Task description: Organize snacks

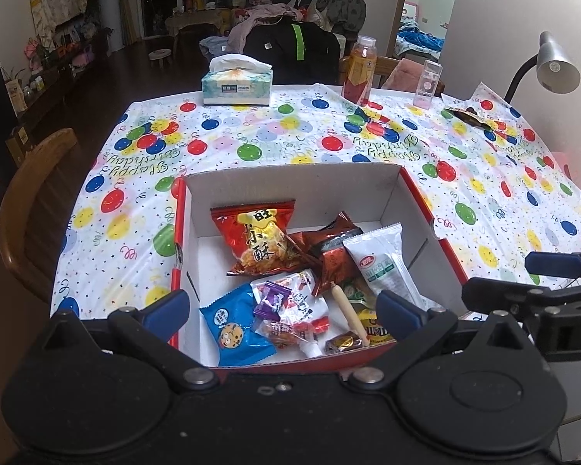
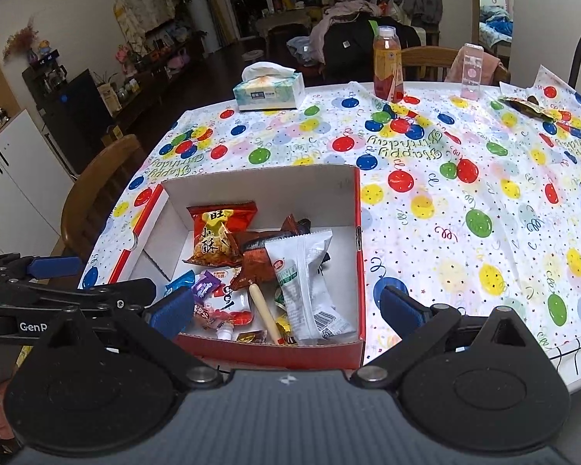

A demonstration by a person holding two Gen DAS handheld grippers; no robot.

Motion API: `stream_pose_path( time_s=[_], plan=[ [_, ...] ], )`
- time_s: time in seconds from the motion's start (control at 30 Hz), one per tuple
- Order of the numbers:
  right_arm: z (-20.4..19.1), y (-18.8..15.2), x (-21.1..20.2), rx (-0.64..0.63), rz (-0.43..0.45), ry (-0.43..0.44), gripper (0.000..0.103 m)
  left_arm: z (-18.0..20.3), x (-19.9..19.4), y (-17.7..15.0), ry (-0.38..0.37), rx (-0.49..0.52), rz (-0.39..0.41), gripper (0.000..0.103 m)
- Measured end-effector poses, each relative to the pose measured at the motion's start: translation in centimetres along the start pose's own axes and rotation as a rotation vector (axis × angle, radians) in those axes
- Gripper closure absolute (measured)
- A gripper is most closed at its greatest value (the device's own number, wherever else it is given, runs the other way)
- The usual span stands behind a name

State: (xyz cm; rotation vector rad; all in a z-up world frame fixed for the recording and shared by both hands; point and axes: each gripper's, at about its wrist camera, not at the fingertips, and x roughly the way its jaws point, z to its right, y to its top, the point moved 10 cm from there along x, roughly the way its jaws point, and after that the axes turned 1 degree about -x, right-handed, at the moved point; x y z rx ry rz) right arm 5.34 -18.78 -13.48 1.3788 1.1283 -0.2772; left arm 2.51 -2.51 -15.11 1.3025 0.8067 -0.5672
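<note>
A red cardboard box (image 1: 422, 201) with a white inside sits open on the table, holding a loose heap of snacks. A red-and-yellow crisp packet (image 1: 257, 240) leans against the back wall, a dark red wrapper (image 1: 333, 259) beside it. A white sachet with green print (image 1: 383, 267) lies slantwise on the right. At the front rest a blue biscuit packet (image 1: 236, 329), a thin sausage stick (image 1: 348, 310) and small sweets.

The left claw (image 1: 284, 308) and right claw (image 2: 286, 310) hover side by side, both spread wide and empty.
</note>
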Motion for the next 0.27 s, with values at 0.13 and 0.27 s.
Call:
stream_pose_path(
  time_s=[0.13, 0.27],
  plan=[
    [0.18, -0.01, 0.14, 0.007, -0.003, -0.002, 0.000, 0.06, 0.10, -0.03, 0.002, -0.010, 0.004, 0.001],
    [0.19, -0.03, 0.27, 0.007, -0.006, -0.002, 0.000, 0.18, 0.27, -0.08, -0.005, -0.006, -0.005, 0.001]
  ],
)
